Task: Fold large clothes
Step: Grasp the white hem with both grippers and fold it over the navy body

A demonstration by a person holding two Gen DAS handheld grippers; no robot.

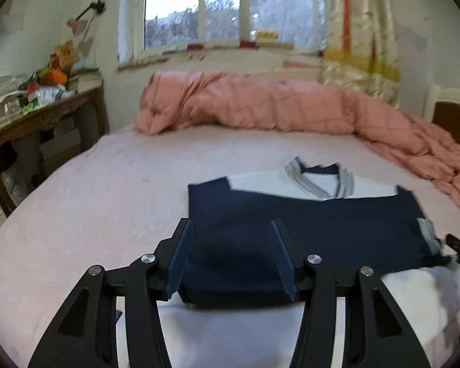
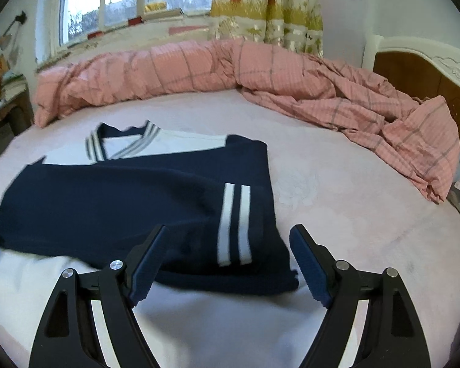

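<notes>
— Where's the garment from your jaws?

— The navy-and-white sweater (image 2: 138,202) lies flat on the bed (image 2: 337,190), collar (image 2: 119,142) away from me, its long axis running front to back. My left gripper (image 1: 230,257) hangs over its near left corner, jaws half spread, nothing pinched. My right gripper (image 2: 227,263) sits over the near right corner by the white-striped cuff (image 2: 234,224), jaws spread wide, empty.

— Which is nearer?

— About equal, I'd judge. Sleeves look folded in across the navy front; white hem nearest me.
</notes>
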